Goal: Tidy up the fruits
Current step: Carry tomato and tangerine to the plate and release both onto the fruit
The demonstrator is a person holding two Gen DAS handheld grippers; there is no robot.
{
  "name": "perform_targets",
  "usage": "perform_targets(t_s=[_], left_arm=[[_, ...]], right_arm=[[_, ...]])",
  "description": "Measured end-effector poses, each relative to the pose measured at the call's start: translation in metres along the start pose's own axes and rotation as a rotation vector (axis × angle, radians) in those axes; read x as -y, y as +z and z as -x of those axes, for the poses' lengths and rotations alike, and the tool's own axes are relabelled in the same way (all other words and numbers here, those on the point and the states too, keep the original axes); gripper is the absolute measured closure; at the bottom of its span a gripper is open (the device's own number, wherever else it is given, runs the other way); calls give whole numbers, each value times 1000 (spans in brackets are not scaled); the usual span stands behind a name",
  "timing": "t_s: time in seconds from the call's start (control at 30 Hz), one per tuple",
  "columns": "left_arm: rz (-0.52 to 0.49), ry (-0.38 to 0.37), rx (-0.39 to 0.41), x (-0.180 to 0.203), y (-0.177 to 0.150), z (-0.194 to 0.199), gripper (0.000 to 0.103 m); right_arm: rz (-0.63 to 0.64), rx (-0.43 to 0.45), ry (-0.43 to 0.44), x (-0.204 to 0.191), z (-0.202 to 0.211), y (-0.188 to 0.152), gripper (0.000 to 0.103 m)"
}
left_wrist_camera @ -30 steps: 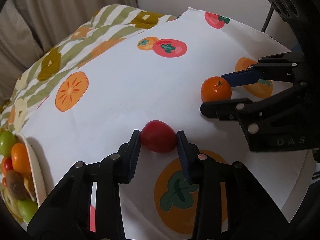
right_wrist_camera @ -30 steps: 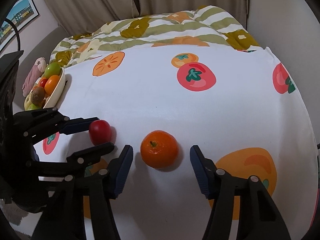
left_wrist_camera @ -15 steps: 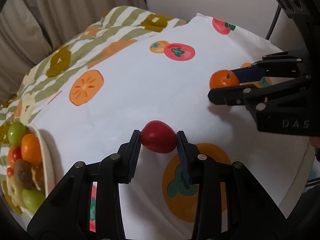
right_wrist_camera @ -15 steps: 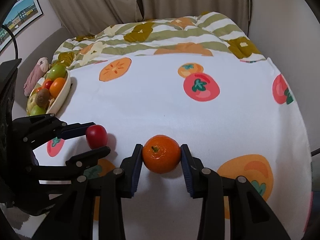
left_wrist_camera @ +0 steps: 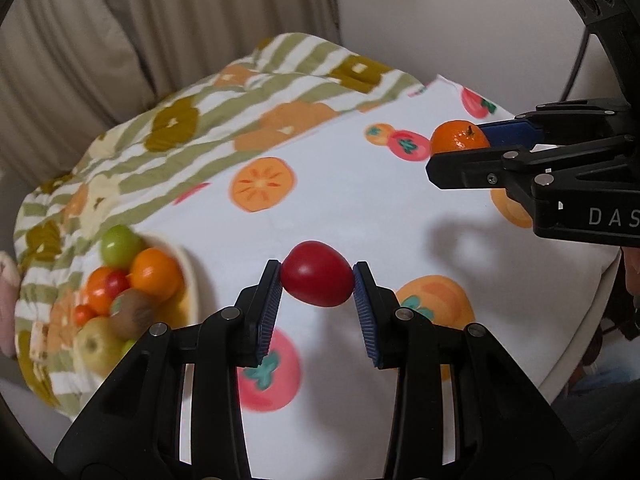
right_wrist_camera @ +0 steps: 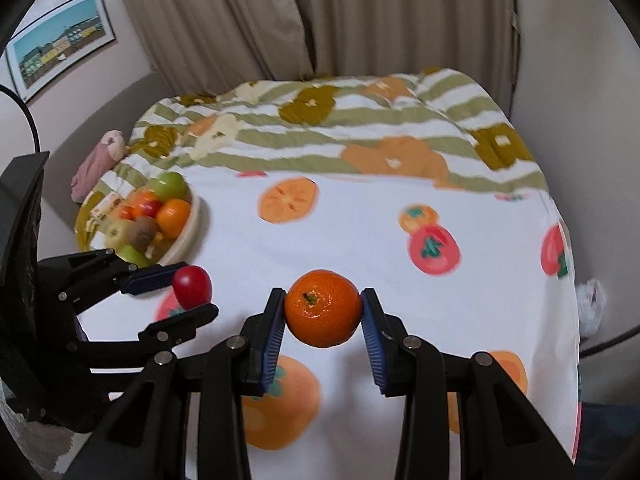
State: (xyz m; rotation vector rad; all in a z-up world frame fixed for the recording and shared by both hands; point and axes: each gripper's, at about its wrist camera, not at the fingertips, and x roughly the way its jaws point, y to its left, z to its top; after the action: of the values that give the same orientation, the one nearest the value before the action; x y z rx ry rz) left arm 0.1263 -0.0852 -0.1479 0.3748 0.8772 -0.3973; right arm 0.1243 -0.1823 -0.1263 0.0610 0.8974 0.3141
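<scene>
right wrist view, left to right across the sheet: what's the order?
Pink soft toy → fruit bowl → red fruit in the left tongs → orange in the right tongs → crumpled white bag at the bed's edge.

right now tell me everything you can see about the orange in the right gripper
The orange is a small round mandarin with glossy, dimpled peel and a dark green stem stub facing the camera. It is clamped at its sides between the blue ribbed pads of the right gripper, whose jaws press on it. It hangs clear above the fruit-print cloth; nothing else touches it.
</scene>
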Motion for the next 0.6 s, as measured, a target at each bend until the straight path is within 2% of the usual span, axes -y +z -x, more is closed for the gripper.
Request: perform_targets(t_s=[0.33,0.6], left_arm=[[118,83,22,-76,-23,47,62],[176,124,25,-145,-42,56,62]], right_arm=[[78,38,83,-78,4,31,68],[99,38,116,-135,-13,47,68]])
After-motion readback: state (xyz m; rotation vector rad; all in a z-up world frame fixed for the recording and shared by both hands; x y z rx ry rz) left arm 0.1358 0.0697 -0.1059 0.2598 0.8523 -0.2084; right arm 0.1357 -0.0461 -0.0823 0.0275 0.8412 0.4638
